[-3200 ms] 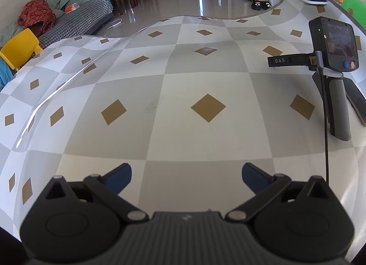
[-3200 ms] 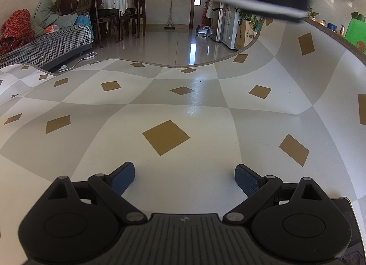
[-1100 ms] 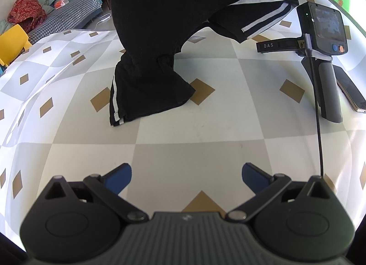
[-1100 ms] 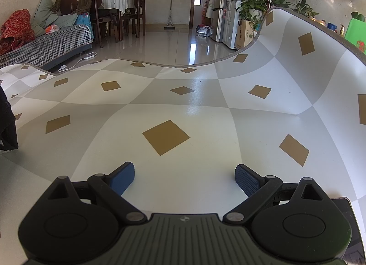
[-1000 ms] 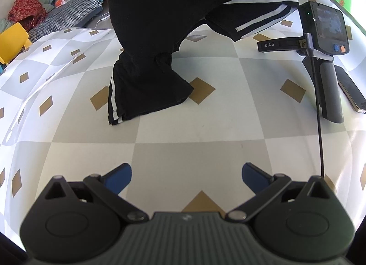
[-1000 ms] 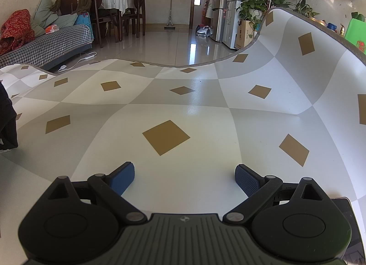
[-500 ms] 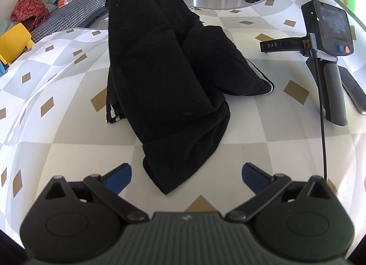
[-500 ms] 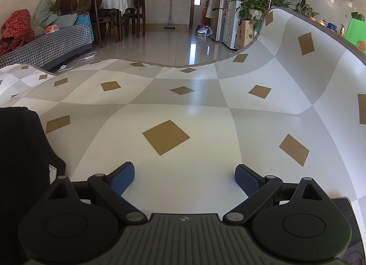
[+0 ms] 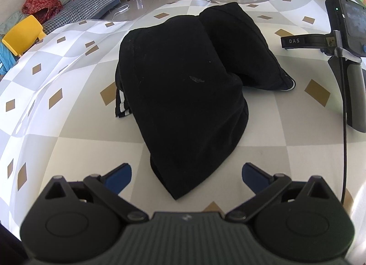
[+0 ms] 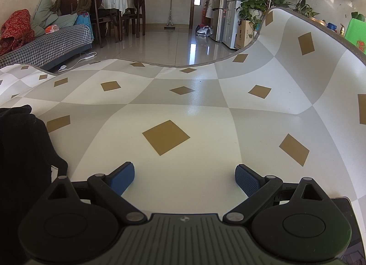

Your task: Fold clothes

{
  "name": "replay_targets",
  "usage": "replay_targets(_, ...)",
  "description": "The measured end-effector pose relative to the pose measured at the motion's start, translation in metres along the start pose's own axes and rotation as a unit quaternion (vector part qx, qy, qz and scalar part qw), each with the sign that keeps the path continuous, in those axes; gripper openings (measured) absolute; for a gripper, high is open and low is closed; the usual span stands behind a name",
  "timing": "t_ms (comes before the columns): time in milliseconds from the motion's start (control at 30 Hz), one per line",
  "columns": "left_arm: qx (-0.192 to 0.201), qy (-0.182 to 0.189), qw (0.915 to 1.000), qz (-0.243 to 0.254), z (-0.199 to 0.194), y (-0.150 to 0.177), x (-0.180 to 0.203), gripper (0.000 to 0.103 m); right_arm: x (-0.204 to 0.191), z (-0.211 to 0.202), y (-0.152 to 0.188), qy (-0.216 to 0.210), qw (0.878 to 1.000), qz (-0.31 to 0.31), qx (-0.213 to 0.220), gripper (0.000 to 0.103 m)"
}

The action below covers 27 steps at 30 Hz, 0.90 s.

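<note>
Checkered worktop (image 9: 263,155) in the left wrist view carries black trousers (image 9: 183,95) heaped unevenly; left gripper (image 9: 186,174) fingers gape wide, empty. Flatten first. Right wrist view: right gripper (image 10: 184,176) equally wide, garment at far left.

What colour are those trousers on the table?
Black trousers with white side stripes, clearest in the left wrist view.
</note>
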State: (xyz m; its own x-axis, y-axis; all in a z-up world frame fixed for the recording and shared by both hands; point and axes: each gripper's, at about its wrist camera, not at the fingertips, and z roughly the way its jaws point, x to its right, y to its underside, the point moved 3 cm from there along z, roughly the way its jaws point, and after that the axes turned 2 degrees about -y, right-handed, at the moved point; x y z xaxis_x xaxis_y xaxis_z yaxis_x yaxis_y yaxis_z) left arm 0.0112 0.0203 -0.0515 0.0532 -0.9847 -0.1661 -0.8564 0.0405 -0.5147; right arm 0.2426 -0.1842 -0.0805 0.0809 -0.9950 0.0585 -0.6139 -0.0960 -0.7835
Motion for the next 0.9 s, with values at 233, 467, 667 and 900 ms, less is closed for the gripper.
replay_targets(233,-0.012,-0.018,0.9998,0.0,0.01,0.0,0.003,0.103,0.0,0.0,0.0,0.0,1.0,0.0,0.0,0.095)
replay_targets(467,-0.017,-0.018,0.9996,-0.016,0.015,-0.001,0.001,0.103,0.0,0.0,0.0,0.0,1.0,0.0,0.0,0.095)
replay_targets(667,-0.025,-0.008,0.9989,-0.04,0.018,0.001,-0.004,0.103,0.0,0.0,0.0,0.0,1.0,0.0,0.0,0.095)
replay_targets(900,-0.028,-0.003,0.9984,-0.049,0.019,0.002,-0.005,0.103,0.0,0.0,0.0,0.0,1.0,0.0,0.0,0.095)
